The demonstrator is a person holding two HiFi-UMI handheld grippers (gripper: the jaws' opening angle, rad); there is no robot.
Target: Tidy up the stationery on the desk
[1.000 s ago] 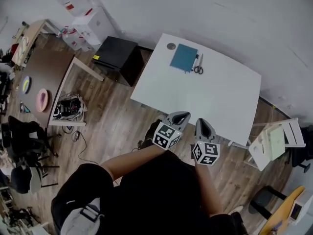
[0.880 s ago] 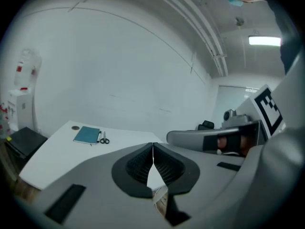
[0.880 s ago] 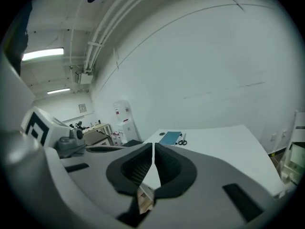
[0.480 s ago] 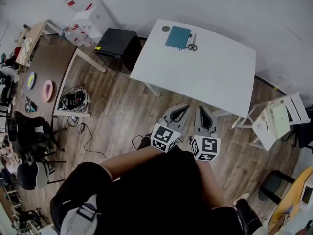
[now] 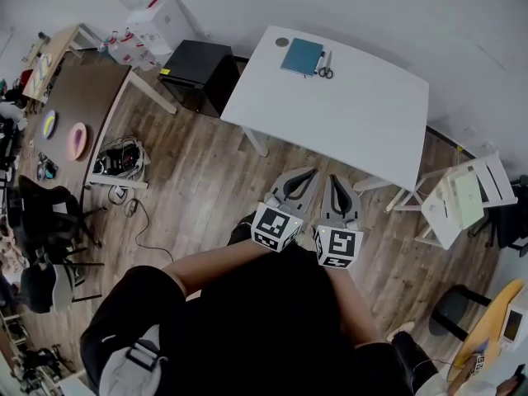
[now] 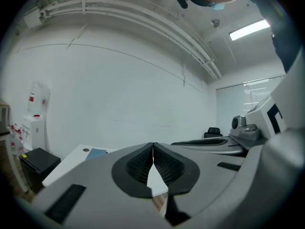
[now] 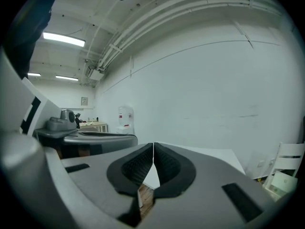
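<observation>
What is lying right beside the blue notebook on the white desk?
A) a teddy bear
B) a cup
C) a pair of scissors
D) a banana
C: the head view shows a pair of scissors lying just beside the blue notebook near the far corner of the white desk.

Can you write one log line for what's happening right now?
left gripper: shut, empty | right gripper: shut, empty | notebook, scissors: on desk, untouched

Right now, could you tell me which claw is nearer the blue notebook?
Left, slightly. The left claw hangs over the floor short of the desk, the right claw beside it, farther from the notebook.
</observation>
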